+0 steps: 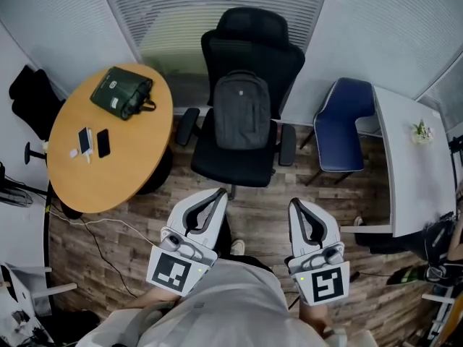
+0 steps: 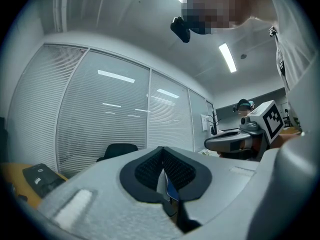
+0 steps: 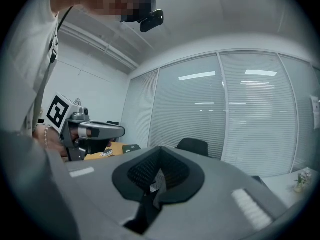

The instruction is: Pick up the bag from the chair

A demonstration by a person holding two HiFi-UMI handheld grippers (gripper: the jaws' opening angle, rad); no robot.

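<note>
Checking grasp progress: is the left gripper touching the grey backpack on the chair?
Apart. The head view shows bare chair seat between the left gripper and the backpack.

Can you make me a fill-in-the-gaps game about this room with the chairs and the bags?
The grey backpack sits on the ____ office chair.
The chair beside the white table is ____.
The green bag lies on a ____ wooden table.
The left gripper and right gripper both have their fingers ____, holding nothing.
Missing words: black; blue; round; shut.
</note>
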